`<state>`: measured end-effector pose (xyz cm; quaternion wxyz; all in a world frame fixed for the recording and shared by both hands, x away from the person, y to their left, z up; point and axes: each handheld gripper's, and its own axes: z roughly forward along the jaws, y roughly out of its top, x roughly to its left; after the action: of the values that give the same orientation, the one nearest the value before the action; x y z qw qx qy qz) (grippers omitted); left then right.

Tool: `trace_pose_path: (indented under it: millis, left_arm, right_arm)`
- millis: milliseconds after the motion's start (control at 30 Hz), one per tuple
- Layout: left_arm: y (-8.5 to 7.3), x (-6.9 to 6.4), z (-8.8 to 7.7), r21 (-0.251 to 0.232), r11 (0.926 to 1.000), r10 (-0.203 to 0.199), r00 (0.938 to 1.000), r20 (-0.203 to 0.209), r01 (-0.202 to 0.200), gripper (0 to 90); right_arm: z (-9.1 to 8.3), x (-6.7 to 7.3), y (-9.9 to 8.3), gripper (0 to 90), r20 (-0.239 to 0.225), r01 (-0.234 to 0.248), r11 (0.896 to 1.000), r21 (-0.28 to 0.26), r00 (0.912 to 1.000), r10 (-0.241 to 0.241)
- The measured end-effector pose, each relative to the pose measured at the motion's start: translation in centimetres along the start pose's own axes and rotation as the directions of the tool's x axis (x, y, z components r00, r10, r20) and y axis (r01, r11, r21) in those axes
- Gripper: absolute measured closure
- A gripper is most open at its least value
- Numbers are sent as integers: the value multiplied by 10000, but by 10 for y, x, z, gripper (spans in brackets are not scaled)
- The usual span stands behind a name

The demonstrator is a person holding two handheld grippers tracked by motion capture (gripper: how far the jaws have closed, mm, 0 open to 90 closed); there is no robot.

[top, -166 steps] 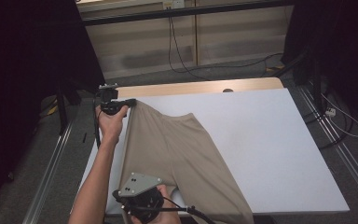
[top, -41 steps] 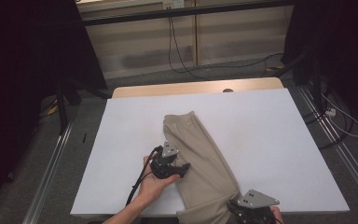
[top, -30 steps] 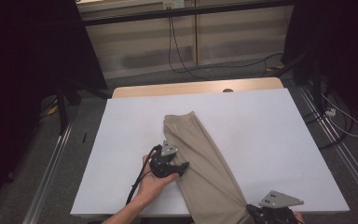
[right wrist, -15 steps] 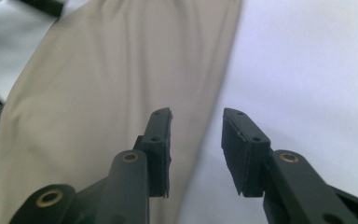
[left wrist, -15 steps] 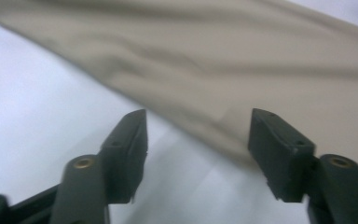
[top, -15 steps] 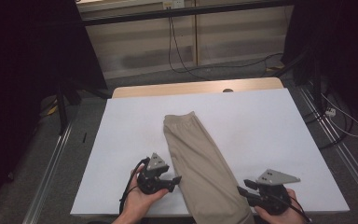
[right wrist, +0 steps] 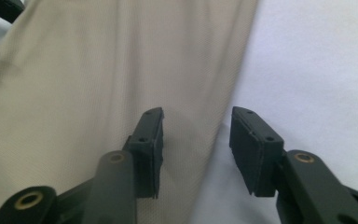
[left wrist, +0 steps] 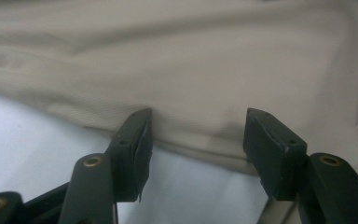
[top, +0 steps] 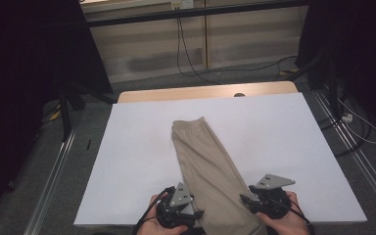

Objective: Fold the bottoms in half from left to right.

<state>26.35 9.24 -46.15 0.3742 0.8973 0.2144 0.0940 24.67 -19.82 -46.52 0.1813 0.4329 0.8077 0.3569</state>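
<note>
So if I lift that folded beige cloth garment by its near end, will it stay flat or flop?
The folded beige cloth garment will probably flop: soft creases show in the left gripper view. Its fine knit looks light. On the smooth white table sheet it would likely slide and bunch.

Bright, even overhead light on the white table [top: 293,147]; dark, dim surroundings. Both gripper views are soft (near jaws blurred), with faint shadows under the beige cloth [left wrist: 191,70].

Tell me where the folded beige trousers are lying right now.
In the high view the beige trousers lie as a long folded strip on the white sheet, running from its middle to the near edge, between the left gripper and the right gripper.
</note>
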Motion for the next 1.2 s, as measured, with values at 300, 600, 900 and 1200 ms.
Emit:
trace_pose_path:
  millis: [300, 600, 900, 1200]
  left_arm:
    - [-2, 0, -8, 413, 9991, -79, 9956, 930, 40, 878]
    - [-22, -1, -32, 673, 9967, -554, 9834, 1731, 443, 879]
    - [-23, 4, -39, 118, 9979, -649, 9838, 1670, 638, 751]
    - [-18, 29, -35, -641, 9901, -1254, 9921, -72, 1247, 321]
  right_arm:
    - [-5, 9, -1, 890, -574, -183, 9994, 277, 9982, 199]
    - [-28, 32, -20, 894, -1187, -448, 9982, 399, 9917, 493]
    - [-36, 42, -27, 717, -1342, -479, 9988, 101, 9898, 488]
    - [-20, 20, -5, 392, -742, -323, 9948, -970, 9969, 251]
